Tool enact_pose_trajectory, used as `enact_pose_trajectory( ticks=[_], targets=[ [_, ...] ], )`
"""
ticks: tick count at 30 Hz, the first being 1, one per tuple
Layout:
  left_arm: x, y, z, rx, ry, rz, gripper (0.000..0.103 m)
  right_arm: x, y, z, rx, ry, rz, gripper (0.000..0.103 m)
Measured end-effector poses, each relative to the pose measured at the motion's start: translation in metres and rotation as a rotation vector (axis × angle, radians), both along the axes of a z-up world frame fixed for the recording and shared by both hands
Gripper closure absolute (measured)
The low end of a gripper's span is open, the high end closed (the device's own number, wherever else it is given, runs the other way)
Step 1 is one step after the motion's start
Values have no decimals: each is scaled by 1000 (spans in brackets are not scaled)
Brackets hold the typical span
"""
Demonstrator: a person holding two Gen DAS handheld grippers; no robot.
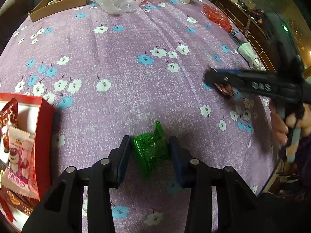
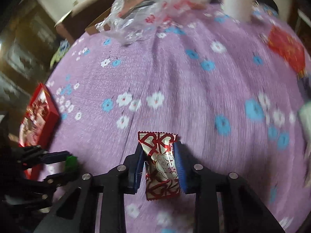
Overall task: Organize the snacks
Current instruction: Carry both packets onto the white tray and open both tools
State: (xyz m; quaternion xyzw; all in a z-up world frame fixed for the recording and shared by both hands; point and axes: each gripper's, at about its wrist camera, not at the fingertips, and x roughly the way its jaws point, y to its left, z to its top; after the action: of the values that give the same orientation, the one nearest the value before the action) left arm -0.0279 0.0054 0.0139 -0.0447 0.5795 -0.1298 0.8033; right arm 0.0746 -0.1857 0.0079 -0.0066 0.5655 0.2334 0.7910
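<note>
Standing at the far left, one red snack box (image 1: 45,136) holds several packets. Beside it the left gripper (image 1: 149,147) pinches one green candy wrapper (image 1: 150,149); to its right the right gripper (image 2: 158,155) clamps one red-and-white candy packet (image 2: 161,167), both above the purple floral tablecloth (image 1: 136,68).

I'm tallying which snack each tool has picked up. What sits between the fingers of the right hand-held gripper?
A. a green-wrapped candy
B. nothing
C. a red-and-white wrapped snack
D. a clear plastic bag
C: in the right wrist view the right hand-held gripper pinches a red-and-white wrapped snack; the green-wrapped candy is in the left hand-held gripper.
</note>
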Motion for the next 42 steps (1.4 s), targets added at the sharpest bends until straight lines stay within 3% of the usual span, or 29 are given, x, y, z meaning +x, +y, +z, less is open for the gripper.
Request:
enact_pose_trajectory(
  ticks=[8,13,24,32,42],
  targets=[
    [-15,13,1,-42,22,6,68,-45,-10,-2,77,80,-14,75],
    [-18,27,4,-42,30,41,68,-57,7,0,125,112,20,76],
    [-46,53,35,75,-79,66,68,-55,82,21,198,127,146,76],
    [-82,107,61,86,-151,231,68,-55,165,42,226,114,307,77],
    [-115,173,54,91,-144,467,68,-80,262,65,227,67,498,77]
  ],
)
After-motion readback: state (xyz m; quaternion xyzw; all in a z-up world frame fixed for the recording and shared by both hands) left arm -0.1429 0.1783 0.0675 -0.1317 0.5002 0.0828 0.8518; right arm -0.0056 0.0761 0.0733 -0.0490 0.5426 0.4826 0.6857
